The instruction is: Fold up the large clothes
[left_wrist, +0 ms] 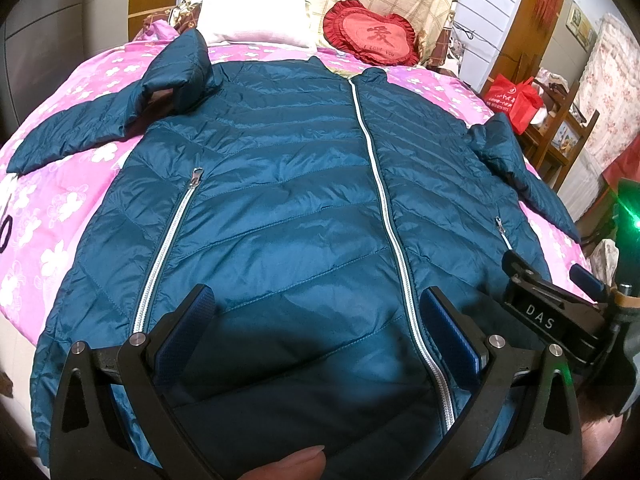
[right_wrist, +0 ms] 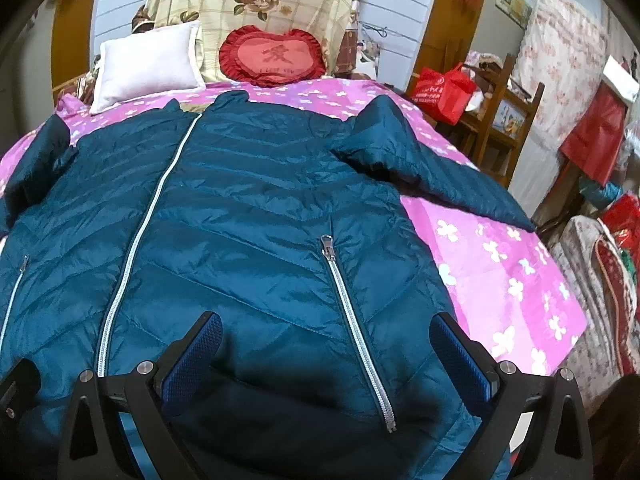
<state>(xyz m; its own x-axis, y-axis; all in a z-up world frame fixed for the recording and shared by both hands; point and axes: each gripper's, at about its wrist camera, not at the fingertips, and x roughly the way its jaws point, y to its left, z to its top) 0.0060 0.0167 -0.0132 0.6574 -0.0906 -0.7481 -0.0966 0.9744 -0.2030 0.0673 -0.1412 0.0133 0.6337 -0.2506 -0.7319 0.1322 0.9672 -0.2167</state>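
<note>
A teal quilted puffer jacket [left_wrist: 288, 184] lies front up on the pink flowered bedspread [left_wrist: 52, 216], collar toward the pillows, its silver centre zipper [left_wrist: 384, 200] closed. Its left sleeve [left_wrist: 72, 132] is bent back near the shoulder; the right sleeve [right_wrist: 432, 176] stretches out to the side. My left gripper [left_wrist: 318, 304] hovers open over the hem, left of the centre zipper. My right gripper [right_wrist: 326, 332] hangs open above the hem, astride the right pocket zipper [right_wrist: 356, 332]. It also shows at the right edge of the left wrist view, right gripper [left_wrist: 552, 312]. Neither holds cloth.
A white pillow [left_wrist: 256, 12], a red heart cushion [left_wrist: 372, 36] and a floral pillow [right_wrist: 260, 4] sit at the bed's head. A wooden shelf with a red bag [right_wrist: 444, 92] stands right of the bed, with piled fabric [right_wrist: 600, 272] beside it. Bare bedspread [right_wrist: 504, 276] lies right of the jacket.
</note>
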